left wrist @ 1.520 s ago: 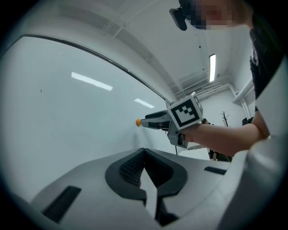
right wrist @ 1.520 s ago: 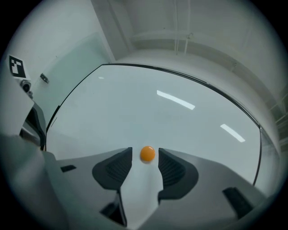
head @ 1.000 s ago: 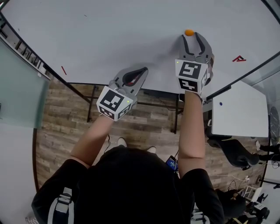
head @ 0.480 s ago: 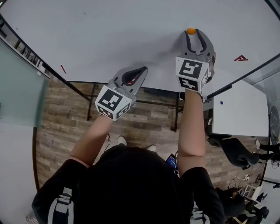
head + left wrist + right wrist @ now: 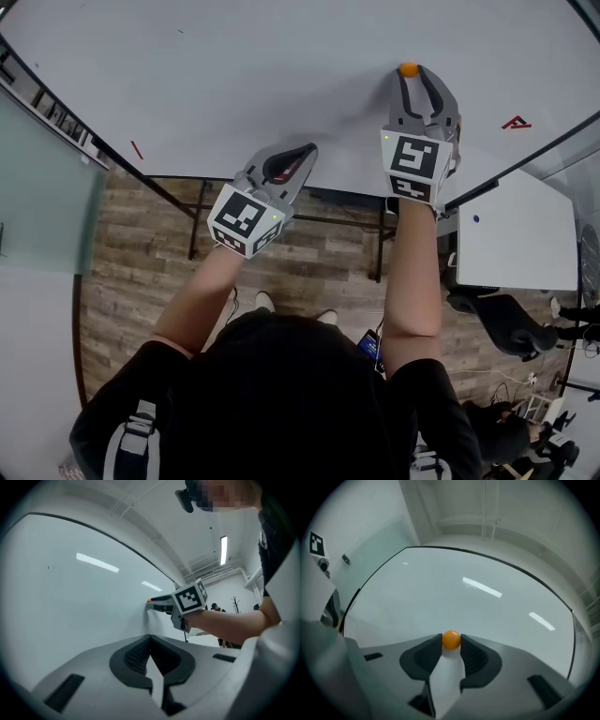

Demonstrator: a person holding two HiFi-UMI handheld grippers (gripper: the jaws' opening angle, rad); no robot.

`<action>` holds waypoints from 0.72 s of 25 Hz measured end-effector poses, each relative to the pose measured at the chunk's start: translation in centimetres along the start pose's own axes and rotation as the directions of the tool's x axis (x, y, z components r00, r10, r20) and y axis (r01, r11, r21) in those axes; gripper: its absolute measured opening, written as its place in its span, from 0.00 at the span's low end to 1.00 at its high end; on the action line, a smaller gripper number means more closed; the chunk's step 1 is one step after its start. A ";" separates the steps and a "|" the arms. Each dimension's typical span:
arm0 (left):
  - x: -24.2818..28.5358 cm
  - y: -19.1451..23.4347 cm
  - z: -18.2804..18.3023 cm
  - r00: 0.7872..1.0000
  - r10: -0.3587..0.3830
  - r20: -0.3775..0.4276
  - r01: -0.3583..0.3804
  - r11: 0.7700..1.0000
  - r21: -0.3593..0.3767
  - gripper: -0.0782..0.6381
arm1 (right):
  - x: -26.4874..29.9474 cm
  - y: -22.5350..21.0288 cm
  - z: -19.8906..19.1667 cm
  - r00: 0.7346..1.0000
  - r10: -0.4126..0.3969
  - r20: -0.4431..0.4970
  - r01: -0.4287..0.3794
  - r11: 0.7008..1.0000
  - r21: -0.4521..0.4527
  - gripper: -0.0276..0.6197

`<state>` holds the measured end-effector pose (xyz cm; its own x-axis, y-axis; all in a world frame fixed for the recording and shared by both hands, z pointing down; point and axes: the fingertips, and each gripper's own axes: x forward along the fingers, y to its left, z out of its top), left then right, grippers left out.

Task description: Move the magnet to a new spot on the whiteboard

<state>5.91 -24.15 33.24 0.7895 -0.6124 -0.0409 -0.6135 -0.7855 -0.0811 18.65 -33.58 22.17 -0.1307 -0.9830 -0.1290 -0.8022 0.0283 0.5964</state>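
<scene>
- Head view: whiteboard [image 5: 234, 75], upright, spans the top of the picture. The magnet [image 5: 408, 69], a small orange piece, sits on the board face toward its right side. The right gripper [image 5: 412, 77] points at the board with its tips on either side of the magnet. The left gripper [image 5: 306, 152] hangs lower and to the left, near the board's bottom edge, well apart from the magnet.
- Left gripper view: the left gripper [image 5: 150, 637] has its jaws brought together with nothing between them. Across the whiteboard [image 5: 70, 597], the right gripper [image 5: 152, 603] is seen from the side, level, nose to the board, with an orange speck of the magnet [image 5: 148, 600] at its tip.
- Right gripper view: the jaws have just been closing, and the magnet [image 5: 451, 639] is between the tips, with both pads against its sides.
- Progress, as judged: grip taken and the magnet not yet off the board. Carrying it and setting it down at a new spot remain.
- Orientation: the magnet shows as round from every view, so no long axis can be told. It stands out from the board face toward the right gripper.
</scene>
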 end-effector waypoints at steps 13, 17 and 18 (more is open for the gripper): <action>-0.5 -0.8 1.2 1.000 0.013 0.029 -0.014 1.000 0.023 0.12 | -7.1 4.0 -0.1 0.976 0.190 0.106 -0.208 0.957 0.204 0.23; -1.1 -1.7 1.5 0.999 0.011 0.033 -0.012 0.999 0.033 0.12 | -10.1 5.5 -1.0 0.962 0.240 0.130 -0.267 0.925 0.270 0.23; -1.1 -2.0 1.5 0.999 0.010 0.033 -0.011 0.999 0.037 0.12 | -10.7 5.9 -1.3 0.957 0.254 0.136 -0.284 0.915 0.288 0.23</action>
<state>6.25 -21.76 31.96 0.7835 -0.6169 -0.0748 -0.6213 -0.7748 -0.1174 16.05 -23.14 28.04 -0.4087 -0.9092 -0.0798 -0.8642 0.3574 0.3542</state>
